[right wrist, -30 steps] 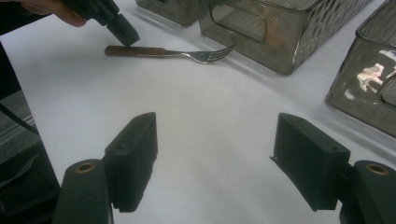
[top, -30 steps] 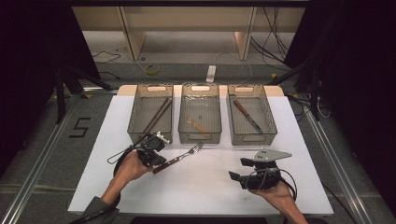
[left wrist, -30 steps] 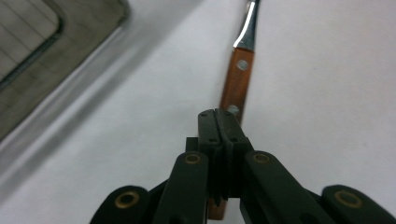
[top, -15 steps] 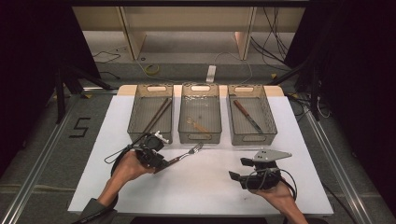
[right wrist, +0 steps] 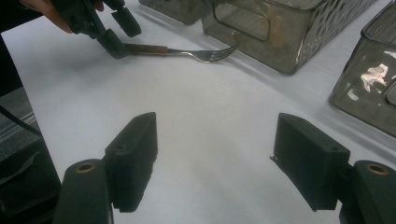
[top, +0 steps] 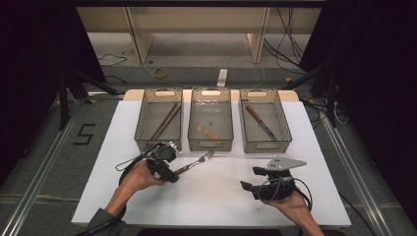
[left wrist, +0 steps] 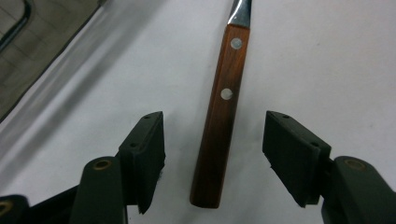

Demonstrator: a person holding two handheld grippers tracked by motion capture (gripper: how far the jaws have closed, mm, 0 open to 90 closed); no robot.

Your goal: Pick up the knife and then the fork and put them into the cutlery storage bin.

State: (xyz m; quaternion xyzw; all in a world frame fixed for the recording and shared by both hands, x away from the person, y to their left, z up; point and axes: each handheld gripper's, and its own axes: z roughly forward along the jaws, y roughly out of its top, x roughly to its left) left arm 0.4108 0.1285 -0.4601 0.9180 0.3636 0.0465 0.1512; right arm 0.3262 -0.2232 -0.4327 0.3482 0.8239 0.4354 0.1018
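A fork (top: 199, 160) with a brown wooden handle lies flat on the white table (top: 216, 196), tines toward the middle bin (top: 210, 143). In the left gripper view its riveted handle (left wrist: 223, 107) runs up between the two spread jaws, with a gap on each side. My left gripper (top: 172, 172) is open around the handle's end. My right gripper (top: 248, 187) hovers open at the near right with nothing between its pads (right wrist: 135, 154). From there I see the fork (right wrist: 196, 52) and the left gripper (right wrist: 114, 37) farther off.
Three clear bins stand in a row at the back: the left bin (top: 142, 142) holds chopsticks (top: 164, 120), the middle one a light wooden utensil (top: 209, 132), the right bin (top: 282, 118) a knife (top: 260, 123). Bare white table lies between the two grippers.
My left hand has shifted slightly toward the near edge at the fork's handle. The fork and the right gripper have stayed where they were.
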